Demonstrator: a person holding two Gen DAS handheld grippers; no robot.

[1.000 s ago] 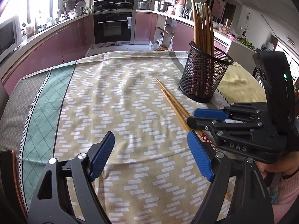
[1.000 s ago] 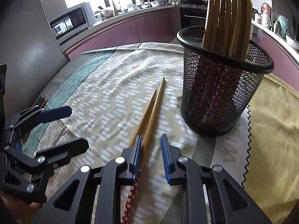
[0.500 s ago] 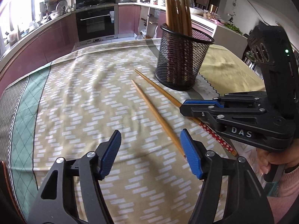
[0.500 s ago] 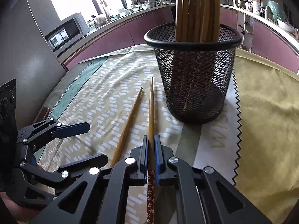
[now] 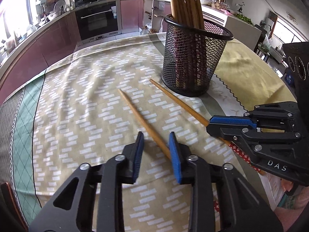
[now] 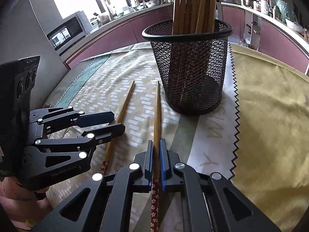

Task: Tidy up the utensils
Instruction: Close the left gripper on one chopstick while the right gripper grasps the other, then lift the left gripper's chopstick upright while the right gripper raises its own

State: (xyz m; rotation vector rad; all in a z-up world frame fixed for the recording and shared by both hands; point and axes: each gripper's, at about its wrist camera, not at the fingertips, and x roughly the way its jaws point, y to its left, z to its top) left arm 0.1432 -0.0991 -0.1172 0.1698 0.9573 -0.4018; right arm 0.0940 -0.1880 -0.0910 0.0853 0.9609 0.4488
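Observation:
Two wooden chopsticks with red flowered ends lie on the tablecloth beside a black mesh holder (image 5: 193, 58) (image 6: 190, 67) that stands full of several chopsticks. My right gripper (image 6: 156, 150) is shut on the right chopstick (image 6: 156, 114), which also shows in the left wrist view (image 5: 177, 102). My left gripper (image 5: 156, 145) is open and straddles the left chopstick (image 5: 141, 119), its jaws narrowed around it without touching. That chopstick shows in the right wrist view (image 6: 123, 110), partly hidden by the left gripper (image 6: 114, 122).
A patterned beige and green tablecloth (image 5: 77, 100) covers the round table, with a yellow cloth (image 6: 270, 106) on the right. Kitchen counters, an oven (image 5: 96, 19) and a microwave (image 6: 67, 31) stand beyond the table's edge.
My right gripper closed on the right chopstick. My left gripper moved right and forward over the left chopstick and its jaws narrowed around it.

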